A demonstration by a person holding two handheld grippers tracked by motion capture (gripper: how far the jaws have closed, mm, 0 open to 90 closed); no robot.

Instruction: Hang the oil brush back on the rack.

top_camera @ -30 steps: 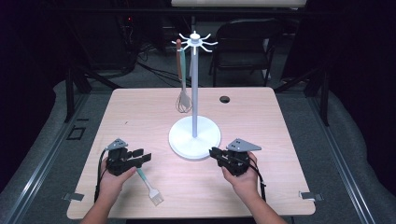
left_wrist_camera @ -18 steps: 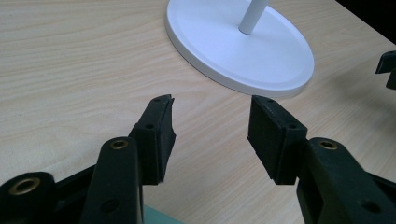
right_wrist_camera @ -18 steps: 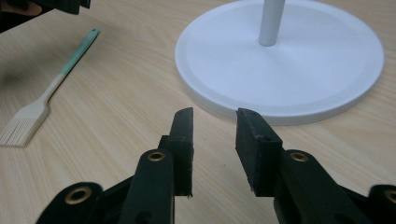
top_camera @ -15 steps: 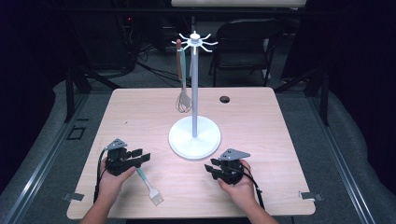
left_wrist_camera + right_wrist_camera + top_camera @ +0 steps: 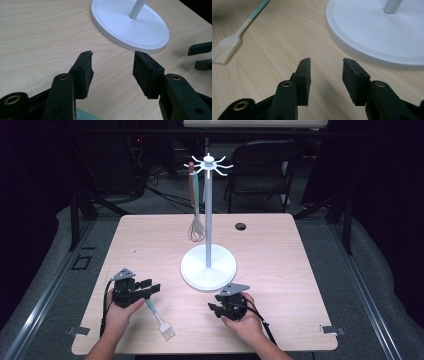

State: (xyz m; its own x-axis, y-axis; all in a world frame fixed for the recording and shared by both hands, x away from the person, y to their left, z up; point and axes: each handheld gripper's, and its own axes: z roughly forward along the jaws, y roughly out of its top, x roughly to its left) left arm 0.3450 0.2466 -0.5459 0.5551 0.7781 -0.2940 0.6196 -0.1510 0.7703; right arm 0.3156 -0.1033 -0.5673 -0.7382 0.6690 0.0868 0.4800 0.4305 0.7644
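Right gripper (image 5: 214, 309) has dropped toward the table's near edge, jaws just opened, empty; left gripper (image 5: 150, 289) stays released above the teal-handled pastry brush (image 5: 159, 320)

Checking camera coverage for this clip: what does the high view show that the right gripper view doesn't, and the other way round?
High view alone: the whisk hanging from the stand's top hooks, the left gripper over the brush handle, both hands. Right gripper view alone: a close look at the right gripper, jaws open with bare table between them, and the brush bristles. Shared: the pastry brush, the stand's white base, the wooden table.
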